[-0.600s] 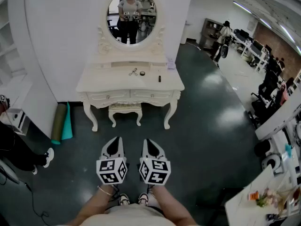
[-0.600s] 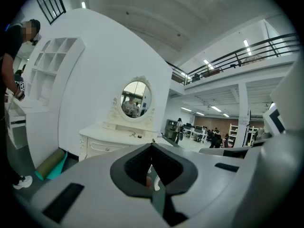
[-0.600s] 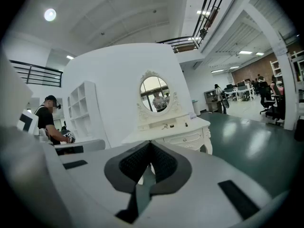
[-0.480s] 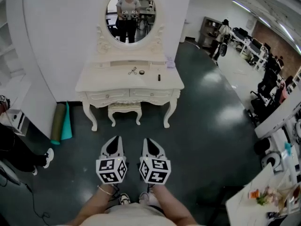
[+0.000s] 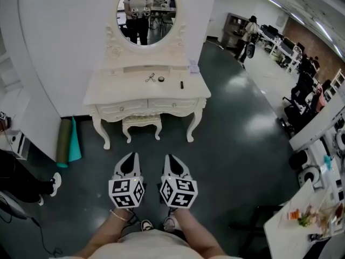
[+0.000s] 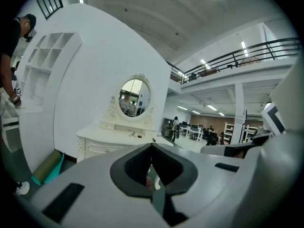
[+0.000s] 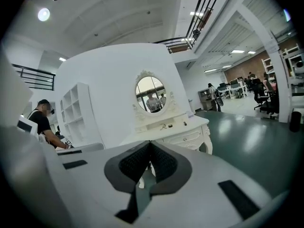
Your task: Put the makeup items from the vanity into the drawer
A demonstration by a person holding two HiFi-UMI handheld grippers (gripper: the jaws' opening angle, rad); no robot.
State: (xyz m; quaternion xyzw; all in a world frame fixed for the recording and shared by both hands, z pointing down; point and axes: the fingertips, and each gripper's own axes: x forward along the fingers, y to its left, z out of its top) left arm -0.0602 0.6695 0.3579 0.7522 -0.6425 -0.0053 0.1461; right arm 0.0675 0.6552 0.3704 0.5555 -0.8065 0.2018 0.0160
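Where the carved vanity (image 5: pixel 116 89) stands, dark floor (image 5: pixel 237 128) gleams.

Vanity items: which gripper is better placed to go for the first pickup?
Right, marginally: left gripper and right gripper are both shut, side by side, far from the vanity, but the right lines up with the small dark tube.

Glossy dark floor (image 5: pixel 242 123), smooth white-painted vanity (image 5: pixel 116 89), glass mirror (image 5: pixel 141 12)

Open office hall: desks (image 5: pixel 318 129), office chairs (image 7: pixel 260 91), mezzanine railing (image 6: pixel 247 56) overhead.
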